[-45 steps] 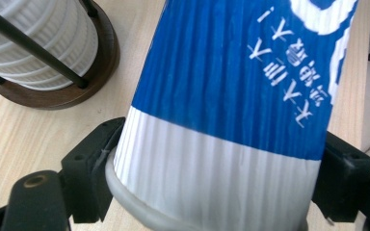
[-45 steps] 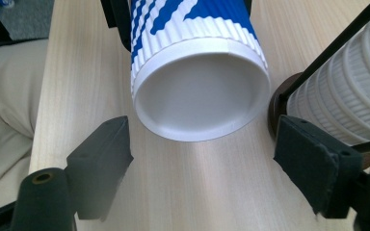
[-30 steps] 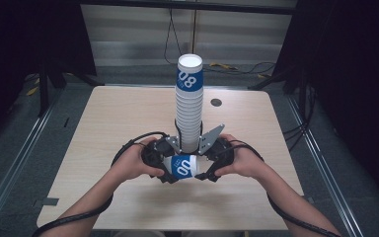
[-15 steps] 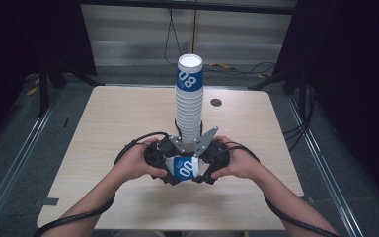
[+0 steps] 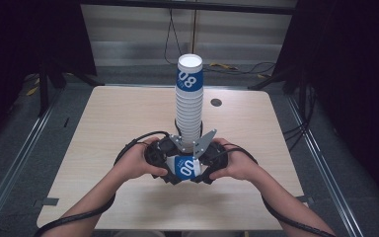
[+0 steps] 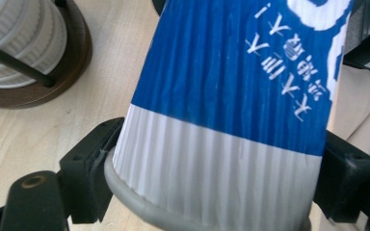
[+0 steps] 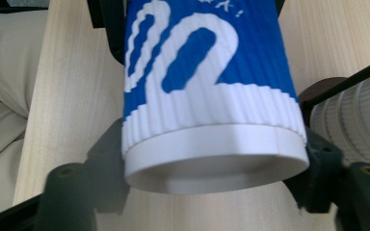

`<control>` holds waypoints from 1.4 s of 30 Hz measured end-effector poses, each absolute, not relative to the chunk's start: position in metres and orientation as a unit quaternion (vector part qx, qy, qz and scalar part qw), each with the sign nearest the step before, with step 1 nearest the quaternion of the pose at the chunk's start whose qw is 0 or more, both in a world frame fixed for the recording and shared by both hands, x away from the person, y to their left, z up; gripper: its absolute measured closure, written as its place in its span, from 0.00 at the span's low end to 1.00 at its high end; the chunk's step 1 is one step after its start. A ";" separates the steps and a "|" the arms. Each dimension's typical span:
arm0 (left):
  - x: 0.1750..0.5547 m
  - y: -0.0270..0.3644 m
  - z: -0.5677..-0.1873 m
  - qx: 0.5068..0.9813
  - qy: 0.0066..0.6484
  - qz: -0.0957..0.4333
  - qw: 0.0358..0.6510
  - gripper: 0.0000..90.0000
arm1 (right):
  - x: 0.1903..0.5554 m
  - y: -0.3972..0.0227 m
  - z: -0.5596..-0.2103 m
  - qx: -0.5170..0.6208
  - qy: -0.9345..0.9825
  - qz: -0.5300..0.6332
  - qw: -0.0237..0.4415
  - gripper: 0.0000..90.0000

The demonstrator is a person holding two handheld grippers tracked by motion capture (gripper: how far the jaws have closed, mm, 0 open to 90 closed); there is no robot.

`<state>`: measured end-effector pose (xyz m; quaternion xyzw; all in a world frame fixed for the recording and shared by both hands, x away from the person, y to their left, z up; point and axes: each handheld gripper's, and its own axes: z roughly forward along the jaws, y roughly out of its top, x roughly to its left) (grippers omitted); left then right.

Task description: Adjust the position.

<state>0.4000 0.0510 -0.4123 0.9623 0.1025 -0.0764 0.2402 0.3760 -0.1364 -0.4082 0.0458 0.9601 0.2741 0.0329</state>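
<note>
Both tongs meet low over the near middle of the counter [image 5: 103, 123], the left tongs [image 5: 164, 160] and the right tongs [image 5: 203, 165] each squeezing one end of one cup [image 5: 183, 167] lying on its side between two hands; the right tongs have just been closing on it. One cup is held, and one tall stack of cups [image 5: 189, 98] stands just behind it on a round brown base [image 6: 72, 62]. That cup is blue with white numbers, a ribbed wall and a white band.

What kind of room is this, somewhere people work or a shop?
Probably a recording studio or lab: a bare wooden table ringed by dark curtains, loose floor cables, and a tall stack of paper cups.
</note>
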 end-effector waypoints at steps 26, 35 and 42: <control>0.399 0.049 -0.410 0.962 0.088 -0.047 0.255 0.17 | 0.376 -0.143 -0.422 0.067 0.958 0.277 0.033 0.34; 0.397 0.054 -0.410 0.953 0.085 -0.042 0.286 0.17 | 0.375 -0.149 -0.423 0.081 0.948 0.306 0.030 0.34; 0.396 0.060 -0.413 0.950 0.076 -0.047 0.299 0.17 | 0.373 -0.153 -0.425 0.077 0.942 0.324 0.027 0.35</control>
